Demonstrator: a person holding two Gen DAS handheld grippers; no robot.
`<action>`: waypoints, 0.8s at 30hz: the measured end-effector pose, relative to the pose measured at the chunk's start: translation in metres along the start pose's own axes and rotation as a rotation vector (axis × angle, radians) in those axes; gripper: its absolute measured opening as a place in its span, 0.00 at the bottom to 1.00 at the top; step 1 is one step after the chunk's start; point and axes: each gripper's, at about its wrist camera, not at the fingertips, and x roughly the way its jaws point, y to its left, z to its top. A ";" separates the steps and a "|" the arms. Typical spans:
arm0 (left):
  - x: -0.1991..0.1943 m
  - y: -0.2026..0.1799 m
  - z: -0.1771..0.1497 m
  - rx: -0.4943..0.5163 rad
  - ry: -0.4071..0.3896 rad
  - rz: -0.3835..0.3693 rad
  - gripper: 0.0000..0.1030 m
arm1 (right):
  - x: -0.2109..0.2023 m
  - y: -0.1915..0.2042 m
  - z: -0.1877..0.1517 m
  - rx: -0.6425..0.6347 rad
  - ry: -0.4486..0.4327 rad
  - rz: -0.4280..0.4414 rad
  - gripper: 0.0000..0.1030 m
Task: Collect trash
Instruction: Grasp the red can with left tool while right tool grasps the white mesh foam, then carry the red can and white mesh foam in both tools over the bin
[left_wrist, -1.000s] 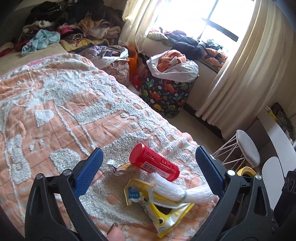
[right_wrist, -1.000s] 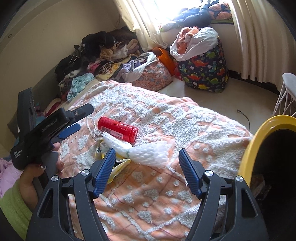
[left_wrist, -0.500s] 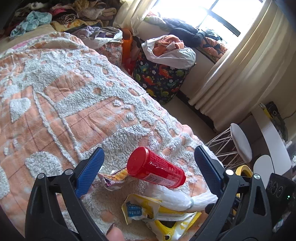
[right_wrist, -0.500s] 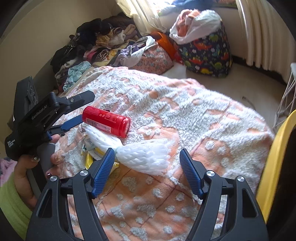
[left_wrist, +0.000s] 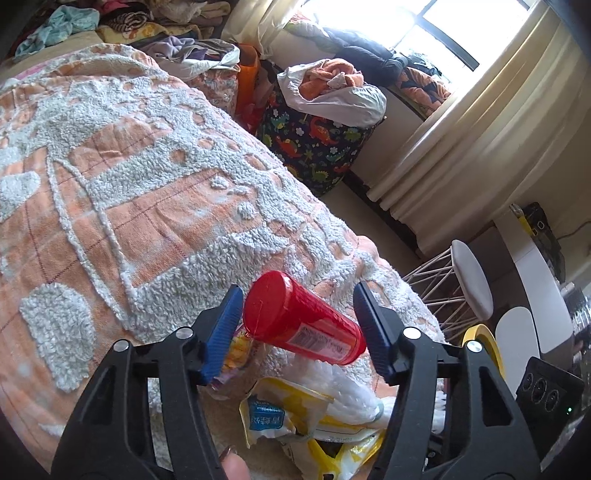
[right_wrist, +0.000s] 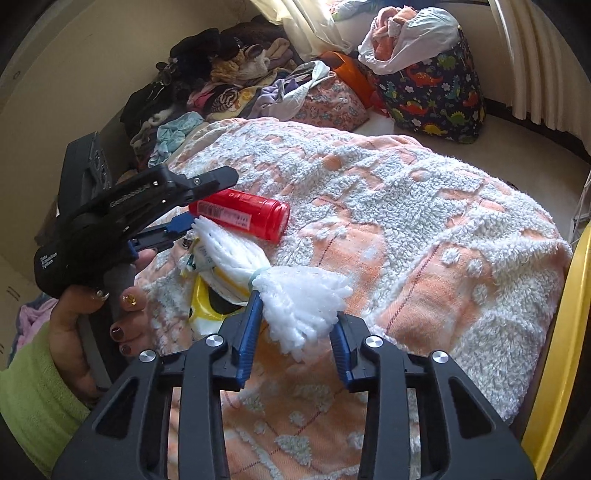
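Left wrist view, left gripper: blue-padded black jaws have just been closing around the red cylindrical plastic canister; left pad touches its capped end, right pad stands just clear of its labelled end, so no firm pinch shows.
Left wrist view, canister position: lies tilted on the trash pile at the near edge of the bed, cap toward the left jaw.
Left wrist view, beneath canister: white foam-net sleeve over a crumpled yellow-and-white plastic wrapper; a small colourful wrapper scrap just beside the left pad.
Right wrist view, right gripper: jaws have just been closing; both blue pads press on the flared end of the white foam-net sleeve.
Right wrist view, person: hand with painted nails, green sleeve, holding the left gripper over the red canister.
Support: orange-and-white tufted bedspread carries all the trash.
Right edge: yellow-rimmed bin, just beside the bed.
Far, floor: dark dinosaur-print fabric basket heaped with laundry; white wire-legged stool.
Far, window: cream curtains; piled clothes against the wall.
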 end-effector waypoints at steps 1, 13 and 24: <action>0.000 -0.002 0.000 0.006 -0.001 -0.001 0.48 | -0.001 0.001 -0.001 -0.004 -0.002 -0.001 0.31; -0.019 -0.033 -0.001 0.061 -0.045 -0.028 0.23 | -0.040 -0.003 -0.012 0.009 -0.074 -0.009 0.27; -0.038 -0.058 -0.008 0.090 -0.085 -0.049 0.22 | -0.076 -0.022 -0.020 0.051 -0.128 -0.025 0.26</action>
